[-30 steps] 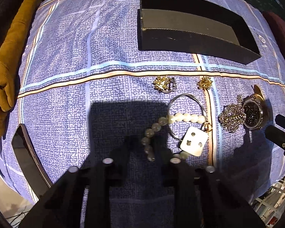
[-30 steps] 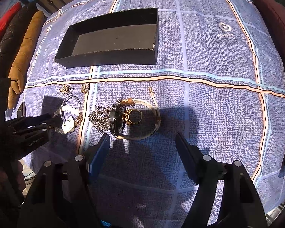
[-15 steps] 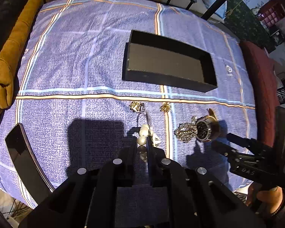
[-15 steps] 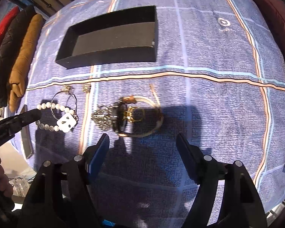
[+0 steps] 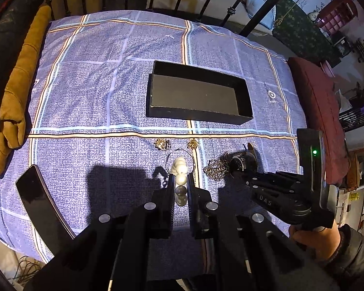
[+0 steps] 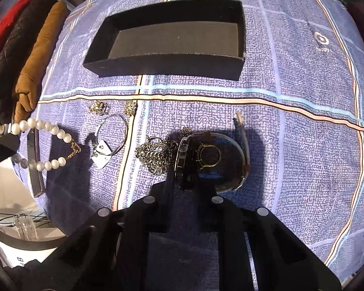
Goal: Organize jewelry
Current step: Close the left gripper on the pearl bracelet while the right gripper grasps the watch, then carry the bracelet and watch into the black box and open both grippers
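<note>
My left gripper (image 5: 181, 181) is shut on a pearl bracelet (image 5: 180, 169) and holds it lifted off the cloth; in the right wrist view the bracelet (image 6: 46, 143) hangs as a loop at the far left. My right gripper (image 6: 185, 172) is shut on a black-faced watch (image 6: 182, 155) with a pale strap (image 6: 244, 135), still resting on the cloth. A gold ring (image 6: 207, 155) lies inside the strap loop. A silver chain (image 6: 155, 156) lies left of the watch. An open black box (image 6: 172, 38) sits beyond, its inside bare.
A thin bangle with a white tag (image 6: 109, 138) and two small gold earrings (image 6: 99, 108) (image 6: 130, 106) lie on the blue checked cloth (image 6: 291, 145). A black phone (image 5: 41, 203) lies at the left edge. A brown cushion (image 5: 19, 92) lies along the left side.
My left gripper closed on the pearl bracelet and lifted it up and back. My right gripper moved forward and closed on the watch.
</note>
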`<state>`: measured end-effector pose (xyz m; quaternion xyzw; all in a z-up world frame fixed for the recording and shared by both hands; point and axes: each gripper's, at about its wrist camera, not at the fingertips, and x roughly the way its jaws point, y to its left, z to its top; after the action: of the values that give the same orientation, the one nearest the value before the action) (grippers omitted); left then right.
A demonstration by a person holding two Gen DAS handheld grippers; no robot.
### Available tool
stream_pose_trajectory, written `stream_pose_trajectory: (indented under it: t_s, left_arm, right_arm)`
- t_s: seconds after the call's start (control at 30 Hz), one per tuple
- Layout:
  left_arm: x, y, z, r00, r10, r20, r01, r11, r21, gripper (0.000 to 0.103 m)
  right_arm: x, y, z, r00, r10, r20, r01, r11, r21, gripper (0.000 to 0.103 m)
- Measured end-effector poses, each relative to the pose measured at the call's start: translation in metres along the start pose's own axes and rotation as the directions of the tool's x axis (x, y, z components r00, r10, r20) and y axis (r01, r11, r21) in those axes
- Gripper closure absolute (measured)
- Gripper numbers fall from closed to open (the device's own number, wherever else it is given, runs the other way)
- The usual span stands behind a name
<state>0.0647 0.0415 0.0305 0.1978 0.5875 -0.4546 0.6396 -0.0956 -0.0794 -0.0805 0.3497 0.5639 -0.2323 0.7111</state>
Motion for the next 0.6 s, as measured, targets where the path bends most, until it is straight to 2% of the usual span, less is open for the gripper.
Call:
stream_pose_trajectory:
  t_s: [0.23,0.6]
  left_arm:
    - [-0.006,-0.003,0.001,1.0,-0.014,0.004,0.013,1.0,0.016,0.094]
    - [-0.008,-0.013,0.009,0.999,-0.043,-0.001,0.043,0.998,0.051,0.094]
  right_arm:
    - [-0.031,-0.008,-0.009,0.996,0.057,0.067,-0.059,0.998,0.038,0.093]
    - [-0.069,-0.012,-0.015,0.99,0.108,0.095,-0.116,0.99,0.083,0.093]
